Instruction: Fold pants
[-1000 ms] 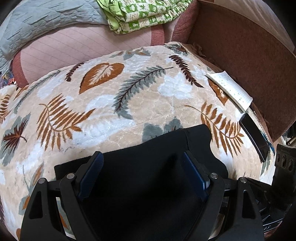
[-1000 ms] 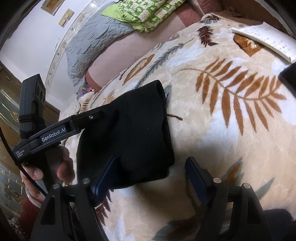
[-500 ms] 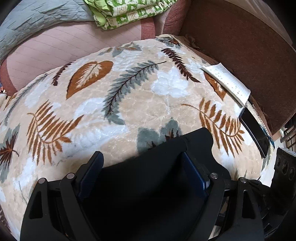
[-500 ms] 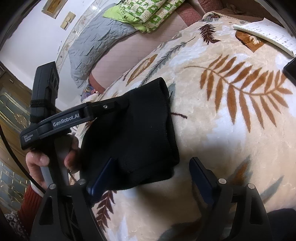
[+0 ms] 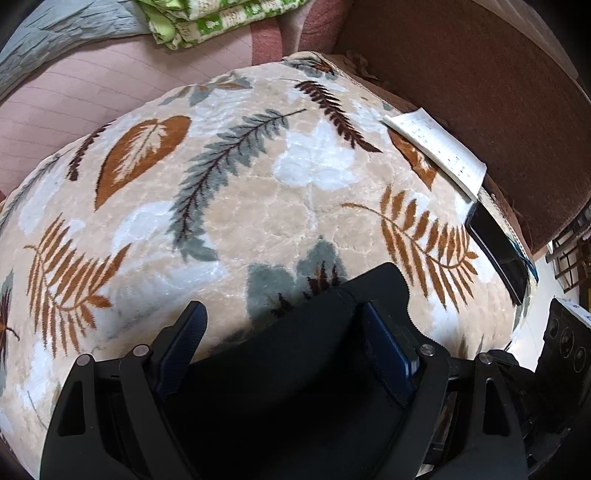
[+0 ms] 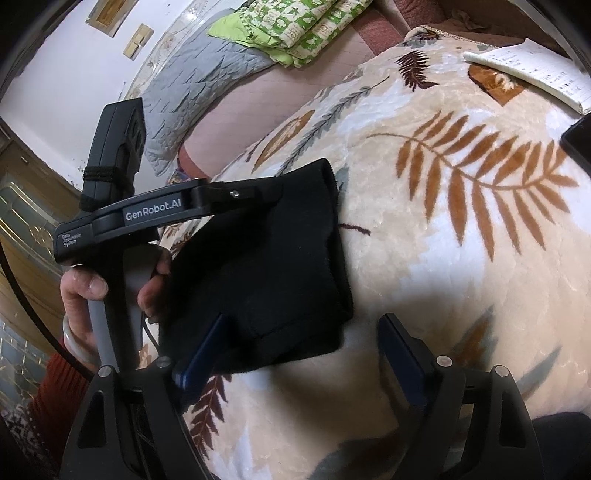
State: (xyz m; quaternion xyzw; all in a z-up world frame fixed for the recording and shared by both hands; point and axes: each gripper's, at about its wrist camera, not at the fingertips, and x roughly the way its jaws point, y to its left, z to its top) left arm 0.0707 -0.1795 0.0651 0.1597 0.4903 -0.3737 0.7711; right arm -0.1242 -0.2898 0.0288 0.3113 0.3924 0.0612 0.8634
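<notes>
The black pants (image 6: 266, 273) lie folded into a compact rectangle on the leaf-patterned blanket (image 6: 443, 258). In the left wrist view the pants (image 5: 295, 369) fill the space under and between my open left gripper (image 5: 284, 332), which hovers just above them with nothing between its pads. My right gripper (image 6: 299, 343) is open and empty at the near right corner of the pants, its left finger (image 6: 199, 354) over the cloth's edge. The left gripper's body (image 6: 166, 214) shows over the pants' far side.
A white notepad (image 5: 436, 147) and a dark phone (image 5: 495, 247) lie at the blanket's right edge by a brown headboard (image 5: 480, 74). Green folded bedding (image 6: 291, 29) and a grey quilt (image 6: 199, 81) lie at the far end.
The left gripper has drawn back toward me and risen over the folded pants, so more blanket shows ahead. The right gripper has backed off slightly. Both stay open.
</notes>
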